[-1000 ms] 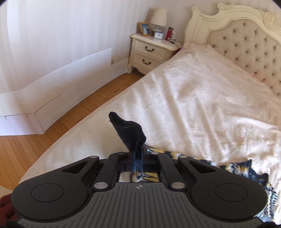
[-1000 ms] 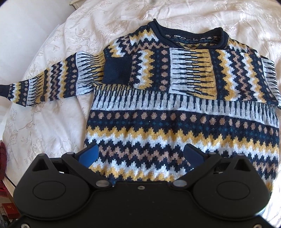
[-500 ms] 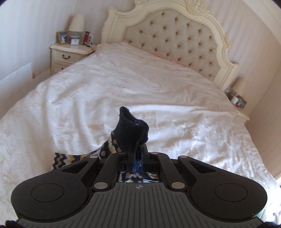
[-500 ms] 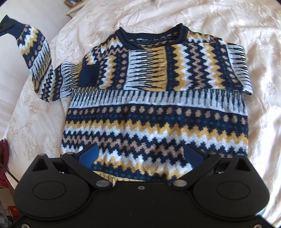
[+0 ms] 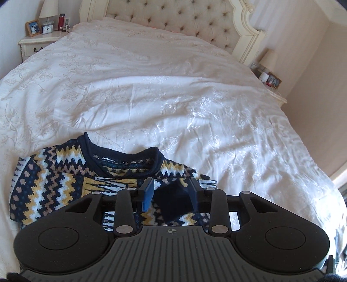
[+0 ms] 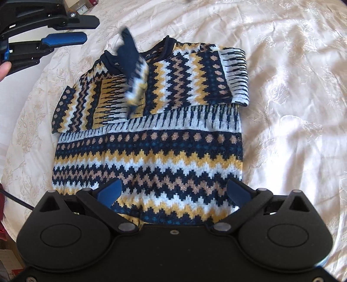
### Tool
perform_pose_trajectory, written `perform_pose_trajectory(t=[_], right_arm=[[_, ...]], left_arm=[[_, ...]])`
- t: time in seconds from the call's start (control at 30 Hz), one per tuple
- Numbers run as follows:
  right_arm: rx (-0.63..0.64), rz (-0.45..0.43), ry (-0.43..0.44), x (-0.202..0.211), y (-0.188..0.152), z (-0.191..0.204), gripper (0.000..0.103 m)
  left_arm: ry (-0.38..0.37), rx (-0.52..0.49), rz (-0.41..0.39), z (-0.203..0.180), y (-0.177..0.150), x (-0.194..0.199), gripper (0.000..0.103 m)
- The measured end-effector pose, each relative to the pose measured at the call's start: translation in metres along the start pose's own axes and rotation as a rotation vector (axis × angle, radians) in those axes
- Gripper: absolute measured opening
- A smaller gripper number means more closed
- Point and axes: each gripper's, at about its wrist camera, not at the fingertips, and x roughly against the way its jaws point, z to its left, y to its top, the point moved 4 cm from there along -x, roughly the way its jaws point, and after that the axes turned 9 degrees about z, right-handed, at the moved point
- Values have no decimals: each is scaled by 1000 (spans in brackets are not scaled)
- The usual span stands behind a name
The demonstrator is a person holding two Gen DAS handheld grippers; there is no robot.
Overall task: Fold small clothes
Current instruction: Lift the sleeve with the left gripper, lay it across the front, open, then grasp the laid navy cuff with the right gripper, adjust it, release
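Observation:
A navy, yellow and white patterned sweater [image 6: 151, 151] lies flat on the bed, collar [image 5: 121, 156] away from me; its right sleeve is folded across the chest. The left sleeve [image 6: 134, 71], with its navy cuff, is blurred in mid-air over the chest, free of any grip. My left gripper [image 5: 171, 193] is open, with the navy cuff [image 5: 173, 204] lying below between its fingers; it also shows in the right wrist view [image 6: 71, 30] at the top left. My right gripper [image 6: 173, 193] is open and empty above the sweater's hem.
The white embroidered bedspread [image 5: 173, 86] covers the bed. A tufted headboard [image 5: 173, 19] stands at the far end. A nightstand [image 5: 36, 41] with a lamp, a clock and a photo frame is at the far left; another nightstand [image 5: 271, 84] is at the right.
My left gripper swung the left sleeve from the bed's left side over the sweater's chest and opened, letting the cuff go. The right gripper stayed open and shifted slightly.

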Motion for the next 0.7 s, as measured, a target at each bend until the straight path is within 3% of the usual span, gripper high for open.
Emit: perform_pose_trajectory(t=[0.13, 0.4, 0.5, 0.6, 0.7], right_arm=[[7, -23, -7, -1, 11, 3, 102], [72, -105, -48, -9, 58, 16, 102], [21, -153, -72, -12, 78, 7, 102], [5, -204, -40, -15, 96, -4, 102], [-9, -183, -39, -26, 115, -13, 89]], left_arm=[[111, -87, 21, 10, -15, -1, 44], [335, -66, 171, 112, -65, -6, 45], [374, -24, 200, 145, -77, -5, 45], [395, 18, 227, 168, -85, -7, 45], [386, 53, 259, 184, -96, -18, 45]])
